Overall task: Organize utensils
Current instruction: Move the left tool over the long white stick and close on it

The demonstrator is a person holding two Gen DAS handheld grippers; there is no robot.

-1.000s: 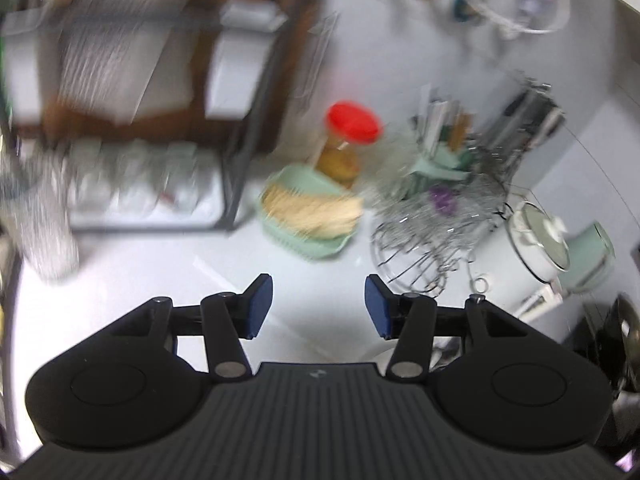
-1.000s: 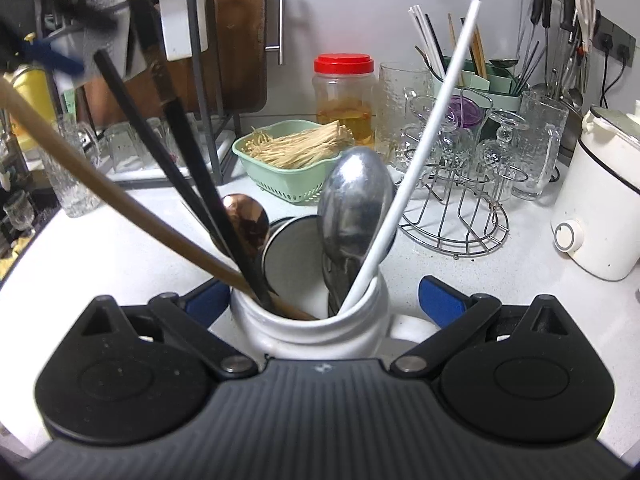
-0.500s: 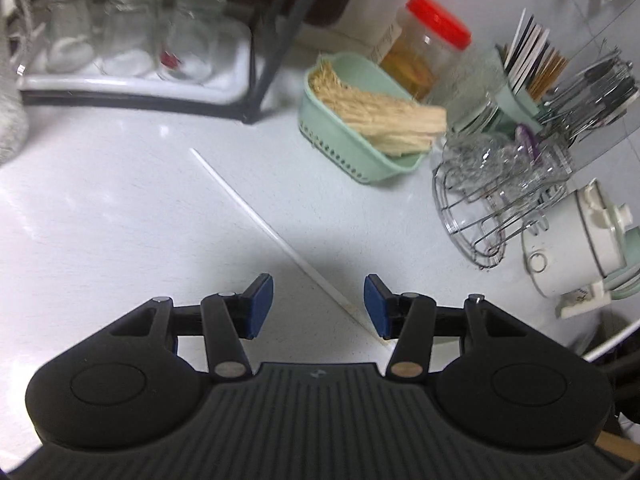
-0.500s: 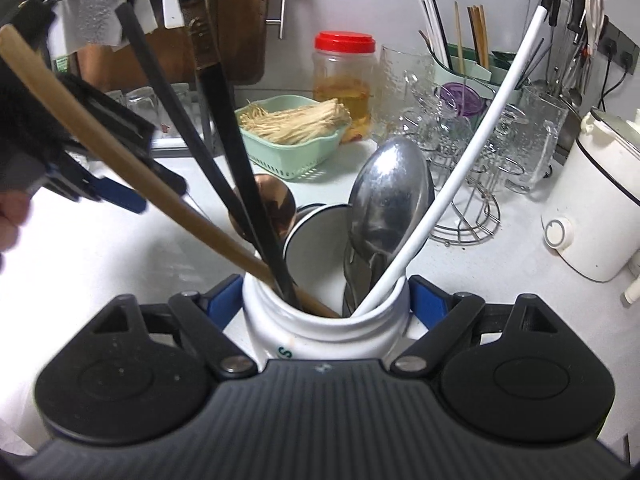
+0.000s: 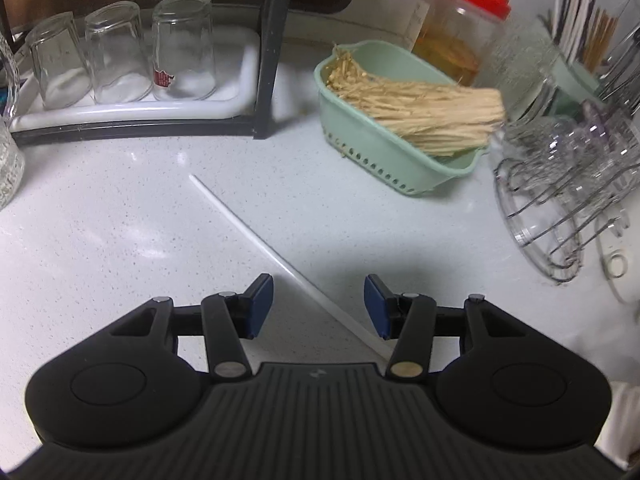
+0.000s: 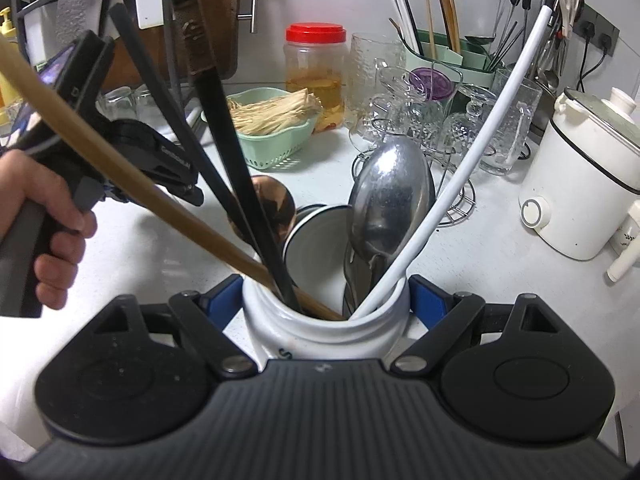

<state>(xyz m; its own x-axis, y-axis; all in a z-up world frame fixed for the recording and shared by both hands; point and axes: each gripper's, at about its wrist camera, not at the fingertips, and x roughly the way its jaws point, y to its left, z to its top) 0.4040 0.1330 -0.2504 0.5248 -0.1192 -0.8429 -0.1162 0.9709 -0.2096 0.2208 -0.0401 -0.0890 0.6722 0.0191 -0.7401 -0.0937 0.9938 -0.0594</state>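
Right tool (image 6: 326,300) clamped on white ceramic utensil crock (image 6: 320,334), blue pads on both sides; crock near, center of counter (image 6: 480,248). Left tool (image 5: 319,306) about half open, holds nothing, w/ thin white chopstick (image 5: 256,232) lying diagonally on speckled white counter between its pads. Crock holds steel spoon (image 6: 390,200), wooden handle (image 6: 120,168), black sticks. Far: green plastic basket (image 5: 384,160), red-lidded jar (image 5: 460,32).

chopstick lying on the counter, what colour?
White chopstick, barely off the pale counter; clearest in the left wrist view.
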